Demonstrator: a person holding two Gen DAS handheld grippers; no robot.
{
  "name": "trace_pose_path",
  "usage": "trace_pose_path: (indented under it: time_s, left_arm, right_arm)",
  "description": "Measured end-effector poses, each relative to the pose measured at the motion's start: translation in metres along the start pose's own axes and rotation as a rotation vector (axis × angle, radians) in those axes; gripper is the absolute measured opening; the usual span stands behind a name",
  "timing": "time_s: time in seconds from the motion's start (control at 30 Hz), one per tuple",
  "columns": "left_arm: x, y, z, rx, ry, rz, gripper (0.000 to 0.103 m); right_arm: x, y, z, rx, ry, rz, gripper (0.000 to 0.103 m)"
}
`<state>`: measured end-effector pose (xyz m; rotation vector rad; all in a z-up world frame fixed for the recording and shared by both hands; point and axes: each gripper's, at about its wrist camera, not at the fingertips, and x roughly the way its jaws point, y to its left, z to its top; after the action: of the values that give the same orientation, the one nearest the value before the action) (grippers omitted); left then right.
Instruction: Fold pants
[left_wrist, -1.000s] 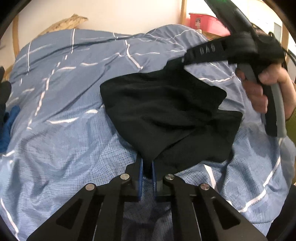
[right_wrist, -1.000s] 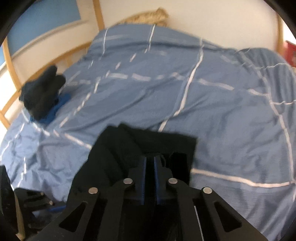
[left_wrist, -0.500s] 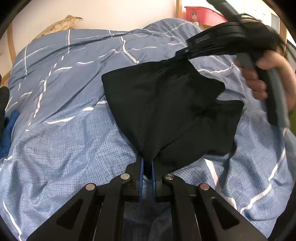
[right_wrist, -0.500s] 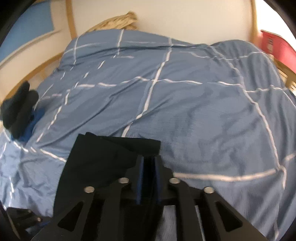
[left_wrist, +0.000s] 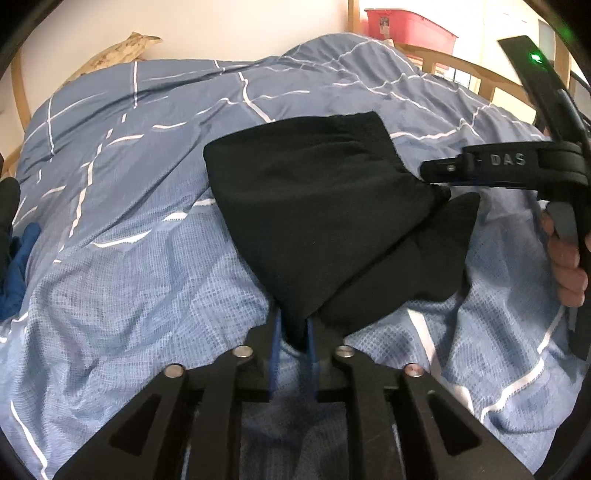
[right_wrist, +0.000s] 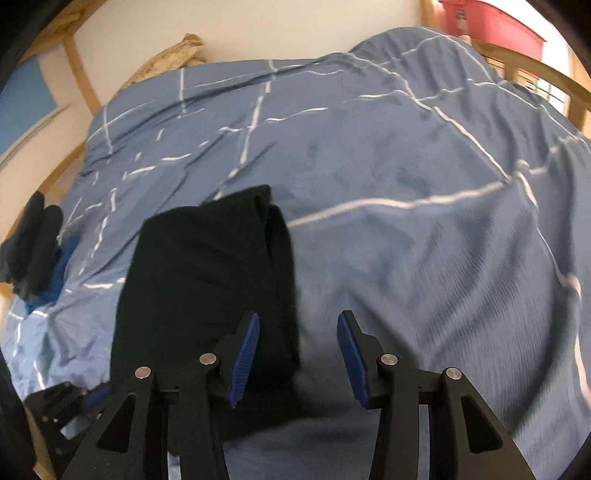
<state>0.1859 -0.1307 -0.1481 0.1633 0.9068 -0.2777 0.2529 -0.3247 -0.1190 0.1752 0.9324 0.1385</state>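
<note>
Released since the earlier frames, the right gripper (right_wrist: 297, 349) now has its blue-padded fingers (right_wrist: 243, 347) spread wide with nothing between them, whereas half a second ago they were pressed together on black cloth. Its left finger sits over the edge of the black pants (right_wrist: 207, 280); its right finger hangs above the bare blue duvet (right_wrist: 424, 258). From the left wrist view, the right gripper (left_wrist: 437, 173) appears side-on just at the right edge of the garment, with the person's hand (left_wrist: 565, 258) around its grip. By contrast, the left gripper (left_wrist: 293, 341) has its fingers drawn narrow, pinching a corner of the pants (left_wrist: 314, 221) between the blue pads, as in the earlier frames. The pants lie folded on the duvet (left_wrist: 129, 258) near the middle of the bed, the upper layer flattened across a lower layer that projects at the right. White grid lines cross the duvet cover. A heap of dark and blue clothing (right_wrist: 33, 251) rests at the left edge of the bed, well apart from the pants. A red plastic bin (left_wrist: 406, 26) stands beyond the wooden bed frame (left_wrist: 461, 62) at the upper right, and a pale woven object (left_wrist: 118, 55) lies against the wall behind the bed.
</note>
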Motion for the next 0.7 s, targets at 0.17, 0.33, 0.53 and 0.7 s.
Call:
trace_pose_path:
  time_s: [0.17,0.33,0.53,0.7]
  left_arm:
    - [-0.033,0.015,-0.001,-0.045,-0.042,-0.024,0.052]
    - [-0.066,0.038,0.006,-0.061,-0.111,0.018,0.06]
    - [-0.067,0.082,0.038,-0.115,-0.176,0.003,0.064]
    - [-0.045,0.105,0.06,-0.138,-0.168,-0.054,0.064]
  right_arm:
    - [-0.042,-0.011,-0.017,0.154,-0.128,-0.019,0.069]
    - [-0.078,0.002,-0.042,0.264,-0.277,-0.022,0.077]
    - [-0.079,0.032,-0.066,0.332,-0.339,-0.039,0.077]
    - [-0.072,0.039,-0.078,0.447,-0.401,-0.029,0.077]
